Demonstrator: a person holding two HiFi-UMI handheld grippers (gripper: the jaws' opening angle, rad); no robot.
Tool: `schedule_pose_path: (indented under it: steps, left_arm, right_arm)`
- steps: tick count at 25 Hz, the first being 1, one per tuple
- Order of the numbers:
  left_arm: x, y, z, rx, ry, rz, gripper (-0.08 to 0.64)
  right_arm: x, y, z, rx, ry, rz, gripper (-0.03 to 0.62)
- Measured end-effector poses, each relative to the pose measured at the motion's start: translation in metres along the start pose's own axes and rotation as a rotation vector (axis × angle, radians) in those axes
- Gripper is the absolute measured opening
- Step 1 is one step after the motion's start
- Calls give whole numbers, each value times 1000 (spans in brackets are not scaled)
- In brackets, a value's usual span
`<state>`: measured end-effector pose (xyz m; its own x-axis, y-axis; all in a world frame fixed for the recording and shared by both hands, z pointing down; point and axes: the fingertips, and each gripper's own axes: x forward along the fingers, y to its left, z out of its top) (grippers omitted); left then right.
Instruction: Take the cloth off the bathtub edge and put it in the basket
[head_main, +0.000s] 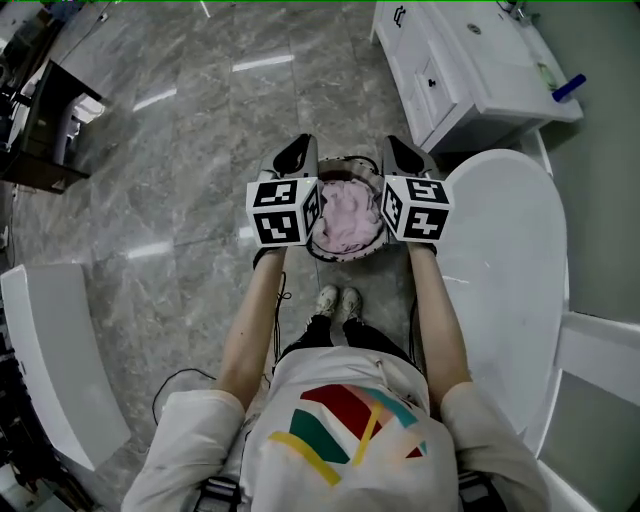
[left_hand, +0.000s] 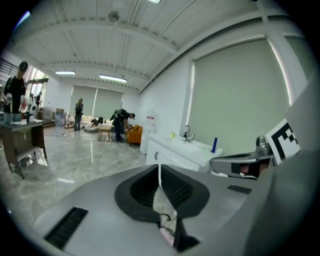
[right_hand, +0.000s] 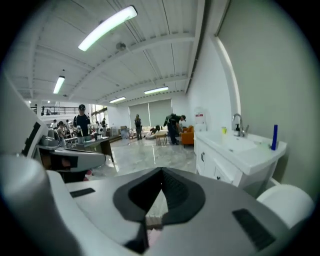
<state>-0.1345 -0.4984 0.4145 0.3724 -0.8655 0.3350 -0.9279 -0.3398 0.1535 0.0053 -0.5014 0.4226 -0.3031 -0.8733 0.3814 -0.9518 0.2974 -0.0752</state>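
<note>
Both closed, empty hand-held grippers (head_main: 297, 152) (head_main: 404, 152) hover above the cloth (head_main: 348, 216) in the basket (head_main: 318, 247).

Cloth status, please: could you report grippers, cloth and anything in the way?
Left gripper and right gripper shut, empty. Pink cloth in basket. Nothing blocking.

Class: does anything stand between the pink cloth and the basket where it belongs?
Nothing visible does. The pink cloth already lies inside the basket, on the floor below the left tool and right tool, both shut and empty.
</note>
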Motion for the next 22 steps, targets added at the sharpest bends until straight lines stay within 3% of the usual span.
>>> schedule_pose_path:
  steps: [6,11,16,19,22]
  left_arm:
    - [-63,-25,124,154,-293,53,20]
    - [-141,-48,187,190,-492,96,18]
    - [-205,-60,187,198,-557,144,18]
    - [-227,-69,173,186,-572,138,18]
    - [-229,-77,146,205,-532,131,18]
  right_arm:
    - [-70,23,129,-47,-337,14,12]
    - [-157,50,197,-111,-597,8,12]
    - [-214,75,198,-148,-698,24,12]
    - [-228,81,172,-154,-666,18,12]
    - [-234,81,142,-141,-613,37,12]
